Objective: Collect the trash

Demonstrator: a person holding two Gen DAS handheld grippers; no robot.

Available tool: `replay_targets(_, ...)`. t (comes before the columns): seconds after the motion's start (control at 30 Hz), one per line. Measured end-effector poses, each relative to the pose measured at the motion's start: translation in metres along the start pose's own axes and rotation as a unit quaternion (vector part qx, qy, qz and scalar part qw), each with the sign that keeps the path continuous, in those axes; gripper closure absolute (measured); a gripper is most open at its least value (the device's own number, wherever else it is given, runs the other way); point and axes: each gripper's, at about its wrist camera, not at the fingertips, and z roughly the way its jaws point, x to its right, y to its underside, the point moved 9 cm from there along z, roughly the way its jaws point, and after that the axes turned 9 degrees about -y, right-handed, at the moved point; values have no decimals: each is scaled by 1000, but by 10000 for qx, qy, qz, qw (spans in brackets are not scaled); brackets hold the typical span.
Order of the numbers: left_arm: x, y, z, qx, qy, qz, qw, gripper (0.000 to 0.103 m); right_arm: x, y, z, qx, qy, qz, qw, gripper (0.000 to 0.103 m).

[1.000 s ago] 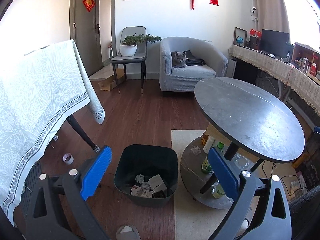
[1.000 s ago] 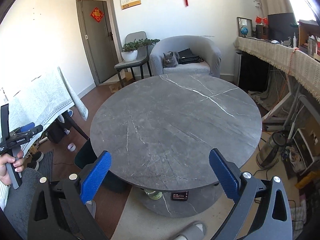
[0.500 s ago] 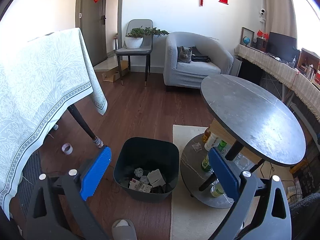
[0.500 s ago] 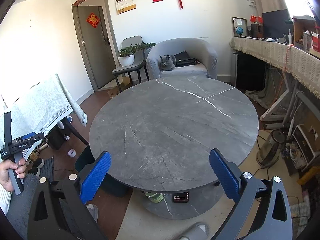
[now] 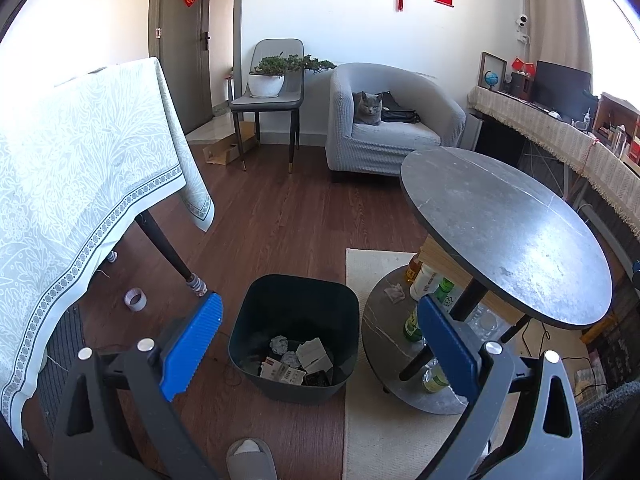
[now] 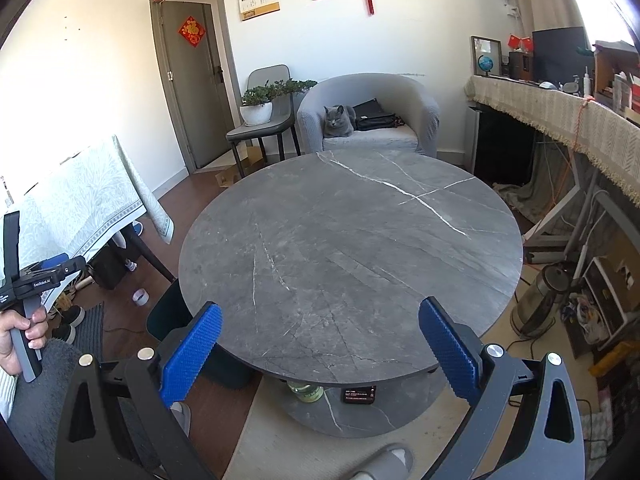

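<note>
Over the last second I have raised and tilted the left claw (image 5: pixel 318 344), released and empty, so the dark square plastic bin (image 5: pixel 296 336) of paper trash sits farther below; collection looks nearly finished. My right claw (image 6: pixel 320 350), also released, faces the bare round grey marble counter (image 6: pixel 352 256). Only the left view shows the crumpled scrap (image 5: pixel 395 293) on the lower shelf.

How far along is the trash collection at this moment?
Mostly done, it seems: the dark bin already holds crumpled paper and small packets, and the round table top is bare. Nothing is in hand; the left hand-held gripper and right hand-held gripper are both open. Possibly left: a crumpled scrap on the lower shelf beside the bottles.
</note>
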Motion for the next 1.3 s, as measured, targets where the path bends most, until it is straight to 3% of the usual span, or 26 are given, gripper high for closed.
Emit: replay_targets(1.3,-3,0,2,-34,-10,-34,10000,3,2,0,3,-38,11,-4,10000,4)
